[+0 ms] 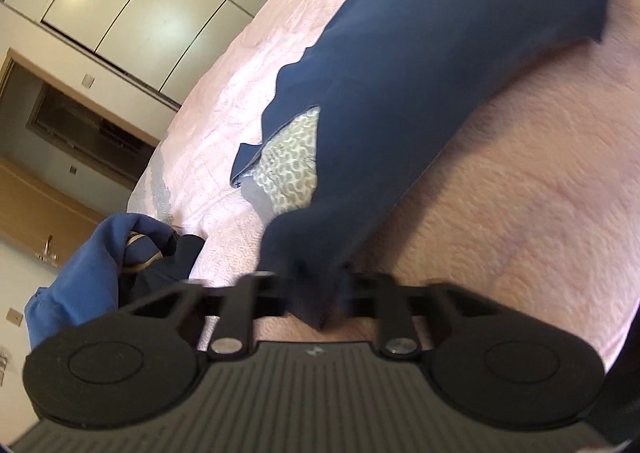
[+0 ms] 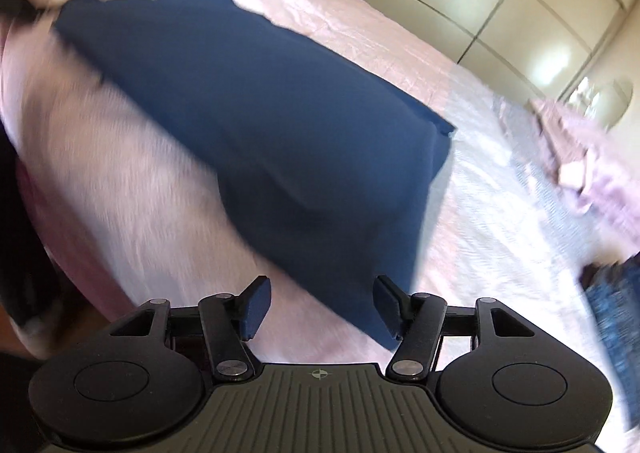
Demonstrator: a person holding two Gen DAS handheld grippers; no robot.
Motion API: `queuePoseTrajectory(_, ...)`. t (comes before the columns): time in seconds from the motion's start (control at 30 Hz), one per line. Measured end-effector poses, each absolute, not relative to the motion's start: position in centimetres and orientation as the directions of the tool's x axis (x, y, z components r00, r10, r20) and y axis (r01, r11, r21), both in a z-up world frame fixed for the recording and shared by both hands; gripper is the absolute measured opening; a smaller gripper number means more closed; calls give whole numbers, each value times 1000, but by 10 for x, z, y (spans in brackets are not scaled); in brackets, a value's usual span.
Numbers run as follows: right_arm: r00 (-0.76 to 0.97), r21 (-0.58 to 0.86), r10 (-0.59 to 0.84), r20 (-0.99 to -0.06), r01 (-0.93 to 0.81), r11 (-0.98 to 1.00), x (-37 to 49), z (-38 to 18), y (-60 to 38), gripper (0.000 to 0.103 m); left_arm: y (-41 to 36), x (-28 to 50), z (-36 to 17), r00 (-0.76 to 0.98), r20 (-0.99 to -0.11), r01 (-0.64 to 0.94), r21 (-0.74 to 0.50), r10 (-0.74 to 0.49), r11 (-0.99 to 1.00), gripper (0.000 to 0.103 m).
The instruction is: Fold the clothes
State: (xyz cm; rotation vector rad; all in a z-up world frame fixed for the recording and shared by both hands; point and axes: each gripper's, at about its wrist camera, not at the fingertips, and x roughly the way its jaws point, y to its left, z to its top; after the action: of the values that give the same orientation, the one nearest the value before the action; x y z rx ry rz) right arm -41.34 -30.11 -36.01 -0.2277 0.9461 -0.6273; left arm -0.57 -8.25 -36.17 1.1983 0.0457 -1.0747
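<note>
The navy garment (image 1: 420,65) lies stretched across the bed (image 1: 520,193), on its pink quilted cover, as a long band running away from both cameras. A patterned lining (image 1: 290,165) shows through an opening near its left edge, so the piece is probably a pair of trousers or shorts; the exact type cannot be told. The left hand-held gripper (image 1: 310,293) is closed narrow on the near end of the garment: dark cloth bunches between its fingers and hangs over the crossbar. The right hand-held gripper (image 2: 320,305) stands wide, its blue-padded fingertips (image 2: 256,307) apart, with the near corner of the same garment (image 2: 280,133) lying between and just ahead of them but not pinched. Motion blur in the right wrist view suggests that this unit is moving. A heap of further blue clothes (image 1: 100,265) sits at the edge of the bed to the left, well apart from the working piece. The step in hand appears to be taking hold of the near edge at two points, before the lift that carries it over to the far end. The next move calls for the right unit to close on its corner, level with the left grip, so that the edge rises evenly and the fold lands square.
</note>
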Motion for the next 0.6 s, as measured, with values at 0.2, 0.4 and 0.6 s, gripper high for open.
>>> queuePoseTrajectory(0.2, 457, -598, -638, -620, 252, 761, -414, -377, -285, 60, -81, -5, -346, 557, -525, 669, 743, -643, -27, 2)
queuePoseTrajectory(0.4, 486, -619, -611, -625, 168, 767, -405, -390, -292, 60, -77, -8, -355, 542, -595, 682, 724, -594, -103, 2)
queuePoseTrajectory(0.6, 592, -319, -490, -640, 376, 870, -427, -348, -308, 60, -67, 2, -339, 488, -630, 767, 640, -604, -48, 8)
